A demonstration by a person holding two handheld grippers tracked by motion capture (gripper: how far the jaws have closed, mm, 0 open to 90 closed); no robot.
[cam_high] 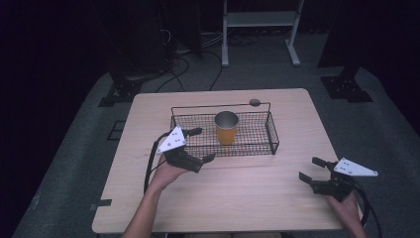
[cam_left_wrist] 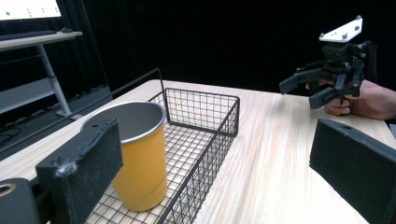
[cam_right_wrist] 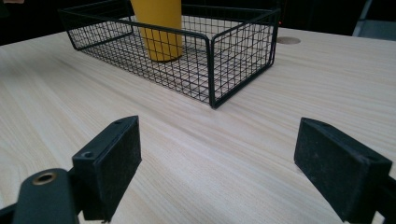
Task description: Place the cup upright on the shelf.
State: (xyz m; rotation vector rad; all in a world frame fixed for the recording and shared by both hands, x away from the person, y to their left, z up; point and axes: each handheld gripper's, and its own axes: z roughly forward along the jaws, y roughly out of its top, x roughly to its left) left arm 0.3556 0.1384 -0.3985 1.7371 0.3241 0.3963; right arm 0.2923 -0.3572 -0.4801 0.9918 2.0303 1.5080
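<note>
An orange cup (cam_high: 226,127) with a steel rim stands upright inside a black wire basket (cam_high: 257,144) at the middle of the wooden table (cam_high: 247,198). My left gripper (cam_high: 202,145) hovers at the basket's left front corner, jaws open and empty. In the left gripper view the cup (cam_left_wrist: 137,158) sits just beyond the left jaw, inside the basket (cam_left_wrist: 219,126), and my right gripper (cam_left_wrist: 306,91) shows farther off. My right gripper (cam_high: 311,169) rests near the table's front right, open and empty. In the right gripper view the basket (cam_right_wrist: 233,51) and cup (cam_right_wrist: 159,28) lie ahead.
A small round grey grommet (cam_high: 254,102) sits in the tabletop behind the basket. Beyond the table stand a white-legged desk frame (cam_high: 260,29), dark stands and cables on a grey floor. A monitor and shelf (cam_left_wrist: 28,28) appear at the far left of the left gripper view.
</note>
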